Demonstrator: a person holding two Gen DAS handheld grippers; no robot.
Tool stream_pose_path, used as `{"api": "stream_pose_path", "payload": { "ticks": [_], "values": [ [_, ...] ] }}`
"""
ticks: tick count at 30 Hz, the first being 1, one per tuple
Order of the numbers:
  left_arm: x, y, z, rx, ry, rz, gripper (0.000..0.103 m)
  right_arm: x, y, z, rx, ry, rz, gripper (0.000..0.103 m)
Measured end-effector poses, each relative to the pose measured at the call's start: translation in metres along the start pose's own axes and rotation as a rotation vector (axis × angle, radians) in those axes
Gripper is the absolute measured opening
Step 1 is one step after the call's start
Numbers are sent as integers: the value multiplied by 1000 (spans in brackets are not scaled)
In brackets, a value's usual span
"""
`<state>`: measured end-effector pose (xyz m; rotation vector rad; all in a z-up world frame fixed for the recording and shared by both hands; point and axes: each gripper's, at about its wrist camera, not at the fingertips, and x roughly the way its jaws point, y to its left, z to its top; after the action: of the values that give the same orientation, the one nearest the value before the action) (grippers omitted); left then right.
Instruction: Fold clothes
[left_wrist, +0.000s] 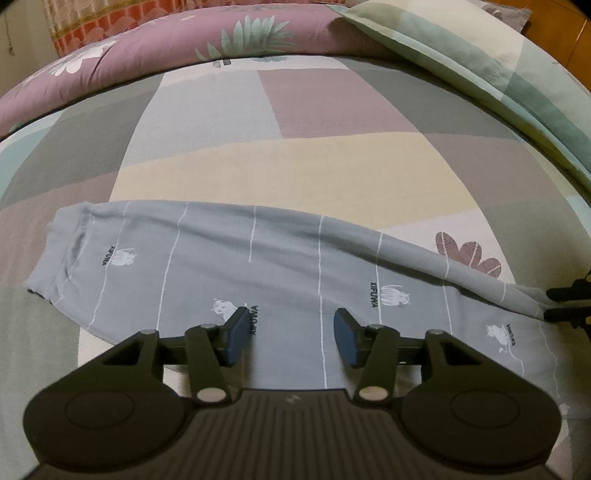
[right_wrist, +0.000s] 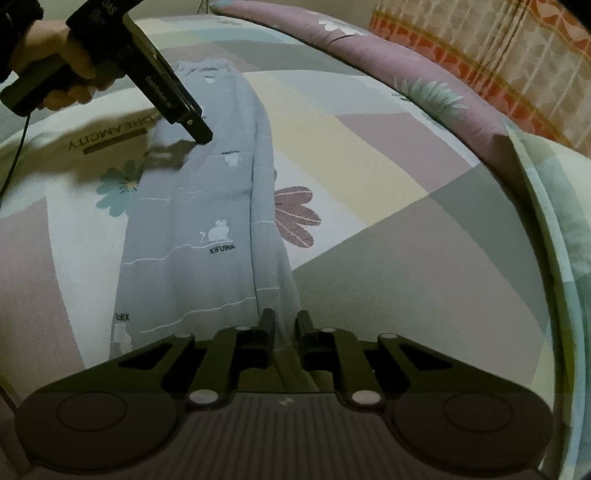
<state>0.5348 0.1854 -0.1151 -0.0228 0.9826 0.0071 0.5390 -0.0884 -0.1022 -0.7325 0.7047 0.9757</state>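
Grey trousers (left_wrist: 221, 251) with thin white lines and small cat prints lie stretched flat across the bed; in the right wrist view the trousers (right_wrist: 207, 192) run away from me. My left gripper (left_wrist: 290, 332) stands open over the cloth, blue pads apart, nothing pinched between them. The right wrist view shows that left gripper (right_wrist: 201, 133) tilted down with its tips at the trousers' left edge. My right gripper (right_wrist: 286, 325) is nearly closed, with a strip of the trousers' near end between its fingers. From the left wrist view the right gripper (left_wrist: 565, 304) pinches that tapered end.
The patchwork bedsheet (left_wrist: 295, 162) spreads beyond the trousers. A purple quilt (left_wrist: 147, 48) lies along the far side and a green checked pillow (left_wrist: 480, 62) at the far right. A person's hand (right_wrist: 55, 66) holds the left gripper's handle. A patterned curtain (right_wrist: 498, 55) hangs behind.
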Motion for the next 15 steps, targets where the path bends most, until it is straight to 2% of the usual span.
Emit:
{"api": "stream_pose_path", "payload": {
  "ticks": [7,13,15],
  "values": [
    [1,-2,-1,5,-3,3,53,-1,22,-7,-166,-38,-77,16],
    [2,-4,-1,6,-1,3,55,1,18,-5,-144,-26,-50,13],
    [1,-5,-1,6,1,3,56,0,13,-3,-128,-24,-53,4]
  ]
}}
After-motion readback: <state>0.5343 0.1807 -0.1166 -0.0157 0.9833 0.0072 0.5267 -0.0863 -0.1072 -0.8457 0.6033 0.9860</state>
